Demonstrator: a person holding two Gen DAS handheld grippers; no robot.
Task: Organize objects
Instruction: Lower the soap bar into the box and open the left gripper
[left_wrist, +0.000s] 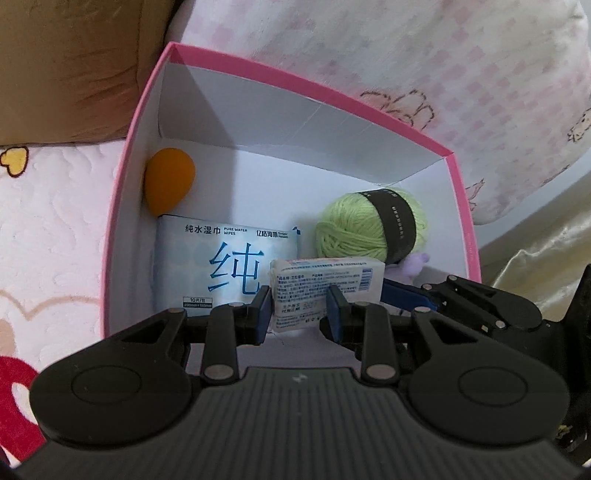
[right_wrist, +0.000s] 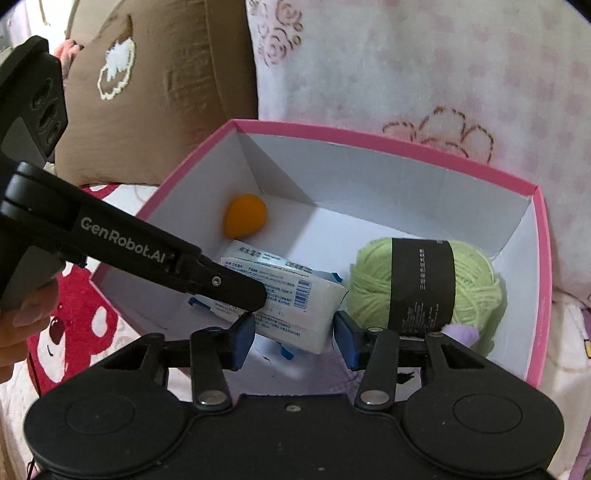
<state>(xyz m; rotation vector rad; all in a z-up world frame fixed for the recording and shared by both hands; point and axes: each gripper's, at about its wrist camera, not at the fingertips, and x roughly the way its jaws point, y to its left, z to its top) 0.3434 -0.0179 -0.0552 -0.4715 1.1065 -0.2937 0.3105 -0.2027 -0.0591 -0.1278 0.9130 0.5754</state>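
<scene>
A pink box (left_wrist: 125, 155) with a white inside holds an orange egg-shaped sponge (left_wrist: 169, 179), a blue wet-wipes pack (left_wrist: 218, 258), a green yarn ball (left_wrist: 369, 225) and a small purple toy (left_wrist: 412, 264). My left gripper (left_wrist: 300, 306) is shut on a white tissue pack (left_wrist: 325, 284) and holds it over the wipes inside the box. In the right wrist view the same tissue pack (right_wrist: 295, 306) lies between the fingers of my open right gripper (right_wrist: 295, 336), with the left gripper (right_wrist: 221, 284) reaching in from the left. The yarn (right_wrist: 424, 284) and the sponge (right_wrist: 244, 215) show there too.
The box (right_wrist: 543, 258) sits on a pink and white patterned bedspread (left_wrist: 48, 229). A brown cushion (right_wrist: 155, 92) lies behind it at the left and a pink-checked pillow (left_wrist: 406, 55) behind it at the right. A gold fabric (left_wrist: 535, 258) is at the far right.
</scene>
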